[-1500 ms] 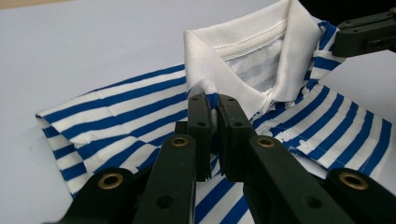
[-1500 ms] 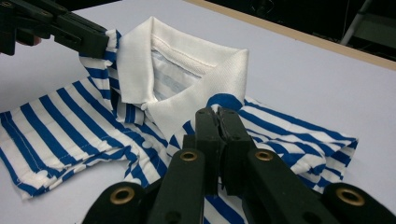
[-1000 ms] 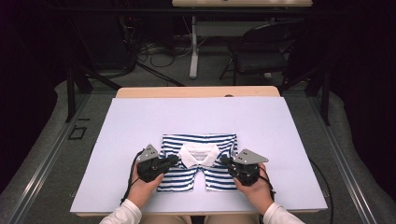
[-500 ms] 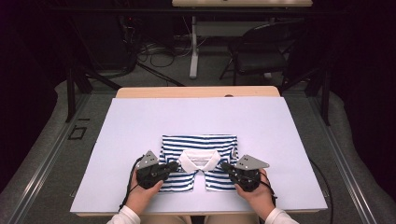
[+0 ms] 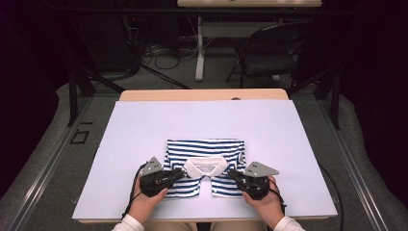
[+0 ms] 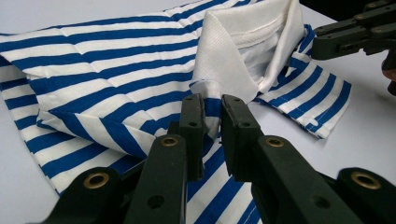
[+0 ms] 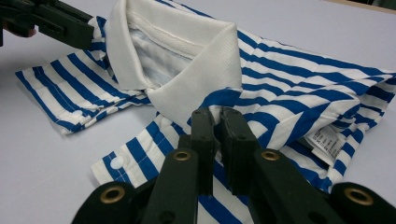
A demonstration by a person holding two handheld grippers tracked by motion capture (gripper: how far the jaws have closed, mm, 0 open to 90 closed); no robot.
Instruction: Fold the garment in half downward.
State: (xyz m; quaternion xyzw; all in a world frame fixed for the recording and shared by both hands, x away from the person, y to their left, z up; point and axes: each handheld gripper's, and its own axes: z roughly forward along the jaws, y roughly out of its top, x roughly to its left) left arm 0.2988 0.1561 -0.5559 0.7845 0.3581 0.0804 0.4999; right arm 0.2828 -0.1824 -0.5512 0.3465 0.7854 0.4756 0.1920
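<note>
Shirt (image 5: 204,166) lies between left gripper (image 6: 212,119) and right gripper (image 7: 217,122), both apparently pinching its fabric; collar (image 5: 205,167) faces them.

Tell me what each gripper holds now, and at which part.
Both hold the striped shirt: left gripper and right gripper each pinch striped fabric just below the white collar.

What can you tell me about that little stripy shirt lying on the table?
The blue-and-white striped polo shirt looks like soft knit cloth with a white ribbed collar, a buttoned front placket and a printed care label. It lies folded into a compact block near the front edge of the pale lavender table top, collar toward the person. The left claw and the right claw each pinch the striped cloth just beside the collar.
</note>
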